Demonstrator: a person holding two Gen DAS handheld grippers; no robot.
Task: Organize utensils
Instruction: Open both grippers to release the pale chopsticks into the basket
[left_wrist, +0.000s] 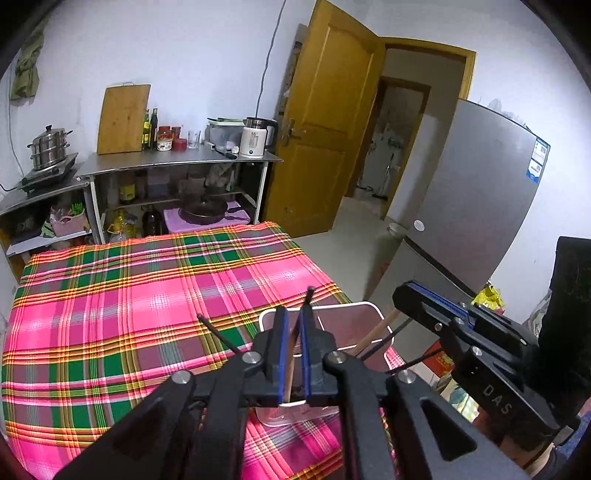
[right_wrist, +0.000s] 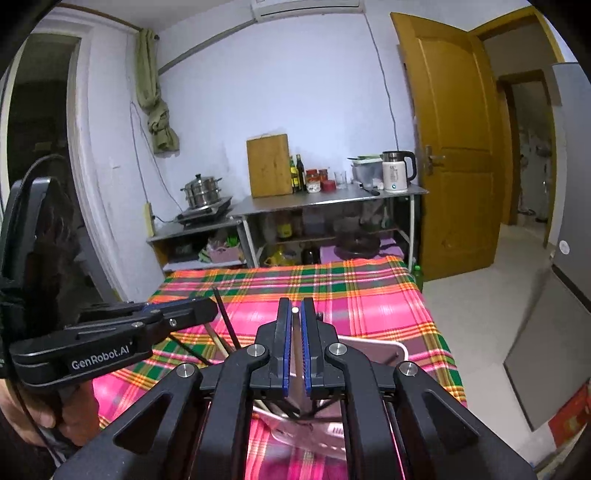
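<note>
Your left hand-held gripper (left_wrist: 293, 347) grasps an upright chopstick (left_wrist: 291, 350), your right hand-held gripper (right_wrist: 294, 347) grasps an upright metal utensil (right_wrist: 294, 332), and the holder (left_wrist: 369, 306) sits directly below at 6 o'clock.

We see both views evenly and fairly brightly lit by soft indoor light, with no single source in frame. The white wall (right_wrist: 295, 92) takes a cool bluish cast. Fisheye bending curves the door (right_wrist: 454, 147) and darkens every corner. The plaid cloth (left_wrist: 129, 314) glows oversaturated, shadows stay faint, and fine detail looks slightly soft throughout.
</note>
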